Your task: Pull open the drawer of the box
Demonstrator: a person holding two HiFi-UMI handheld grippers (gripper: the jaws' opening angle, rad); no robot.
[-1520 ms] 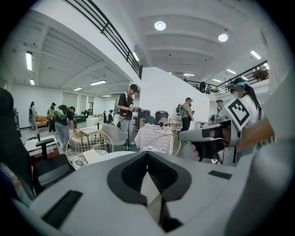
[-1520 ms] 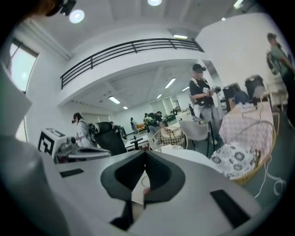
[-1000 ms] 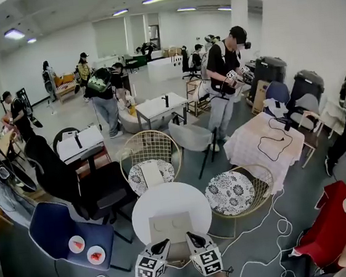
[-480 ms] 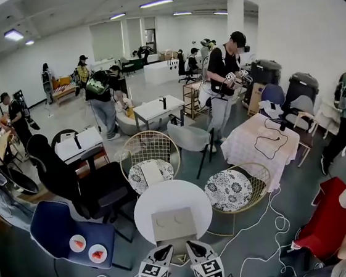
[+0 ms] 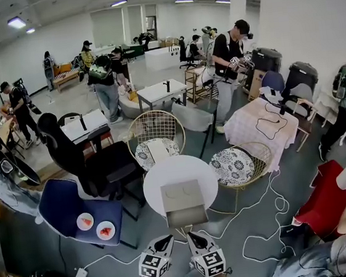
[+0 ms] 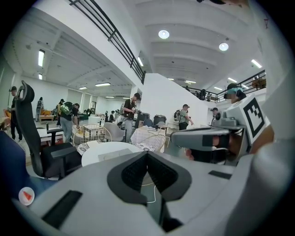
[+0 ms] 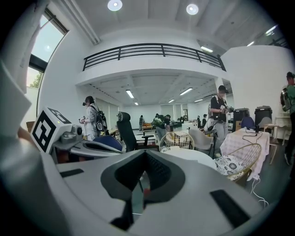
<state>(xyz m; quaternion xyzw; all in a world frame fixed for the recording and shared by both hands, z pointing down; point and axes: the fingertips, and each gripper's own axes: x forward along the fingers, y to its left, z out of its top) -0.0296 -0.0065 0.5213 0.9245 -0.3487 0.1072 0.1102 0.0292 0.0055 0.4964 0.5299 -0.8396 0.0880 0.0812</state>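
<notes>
A flat cardboard box (image 5: 183, 197) lies on the round white table (image 5: 156, 180), its darker front face (image 5: 186, 217) turned toward me. I cannot tell whether its drawer stands out. Both grippers hang side by side below the table's near edge, apart from the box. My left gripper (image 5: 166, 238) is shut with nothing in it, and so is my right gripper (image 5: 191, 234). In the left gripper view the left gripper (image 6: 147, 155) has its pads meeting, with the table (image 6: 103, 151) beyond. The right gripper view shows the right gripper (image 7: 145, 155) the same way.
Two wire chairs with floral cushions (image 5: 238, 166) (image 5: 155, 148) stand behind the table. A blue chair (image 5: 66, 206) carrying two plates and a black office chair (image 5: 92, 169) are to the left. Cables (image 5: 258, 233) trail over the floor on the right. Several people stand farther off.
Both grippers and the view have drawn back from the table. The box, which was at the gripper tips, now lies well ahead of them with a gap of floor between.
</notes>
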